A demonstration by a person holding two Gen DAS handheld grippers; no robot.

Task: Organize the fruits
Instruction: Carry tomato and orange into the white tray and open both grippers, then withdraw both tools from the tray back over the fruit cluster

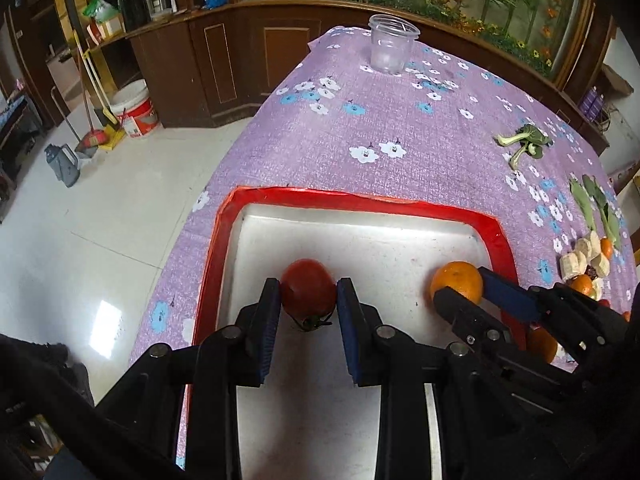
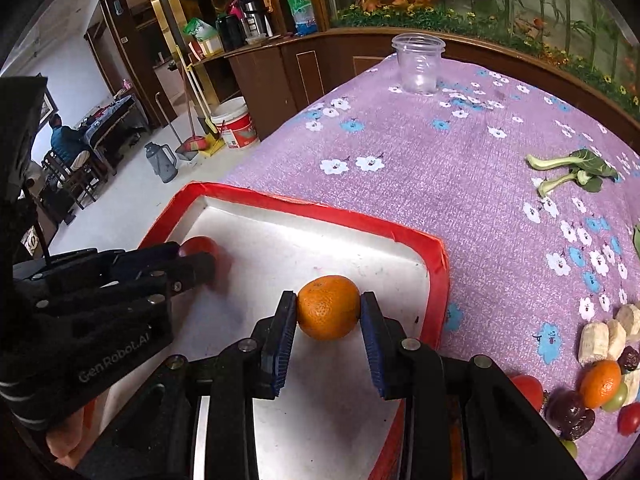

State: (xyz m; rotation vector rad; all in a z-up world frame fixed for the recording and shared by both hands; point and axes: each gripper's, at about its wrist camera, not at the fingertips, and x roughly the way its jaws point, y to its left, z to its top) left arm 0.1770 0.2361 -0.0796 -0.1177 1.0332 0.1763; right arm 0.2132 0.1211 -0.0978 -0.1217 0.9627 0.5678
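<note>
A metal tray with a red rim (image 1: 360, 200) (image 2: 320, 208) lies on the purple flowered tablecloth. My left gripper (image 1: 308, 292) is shut on a red tomato (image 1: 308, 290), low over the tray's left half; the right wrist view shows the same tomato (image 2: 200, 246) partly hidden behind the left gripper. My right gripper (image 2: 329, 306) is shut on an orange mandarin (image 2: 329, 307) over the tray's right half, and that mandarin (image 1: 456, 282) also shows in the left wrist view. Both fruits sit close to the tray floor; whether they touch it I cannot tell.
A pile of loose fruit (image 2: 604, 368) lies to the right of the tray: banana chunks, another mandarin, tomatoes, dates, grapes. Green leafy stalks (image 2: 568, 170) lie farther back. A clear plastic cup (image 2: 418, 64) stands at the far edge. The table drops off to the floor at left.
</note>
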